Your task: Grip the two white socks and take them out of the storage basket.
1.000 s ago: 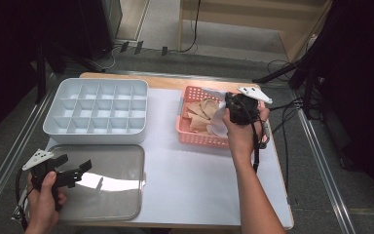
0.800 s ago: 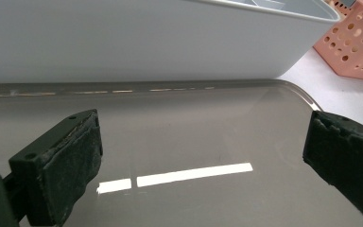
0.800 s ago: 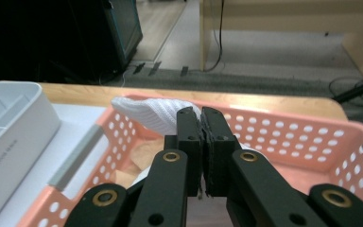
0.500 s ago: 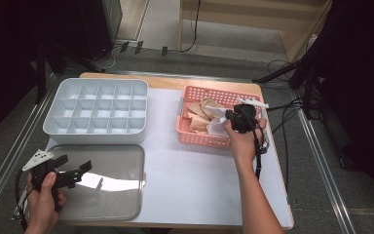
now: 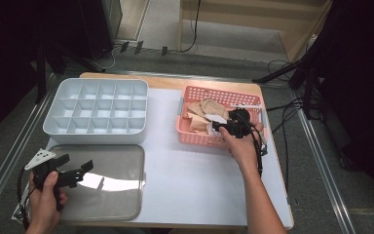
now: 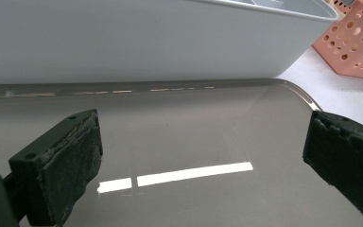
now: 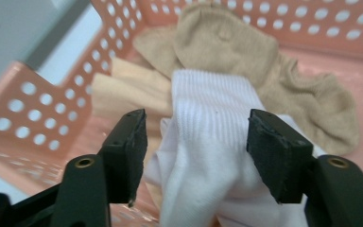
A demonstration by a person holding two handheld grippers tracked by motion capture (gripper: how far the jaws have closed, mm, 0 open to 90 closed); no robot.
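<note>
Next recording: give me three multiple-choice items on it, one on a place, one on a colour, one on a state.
1. Where does the white sock lie? A on the lid; B in the basket; C in the tray
2. What colour is the basket? A pink; B blue; C black
3. How is the left claw? A shut on the lid; B shut on a sock; C open

Answers: 1 B, pink perforated walls surround it; 2 A, pink in the high view; 3 C, its jaws stand wide apart over the lid.
</note>
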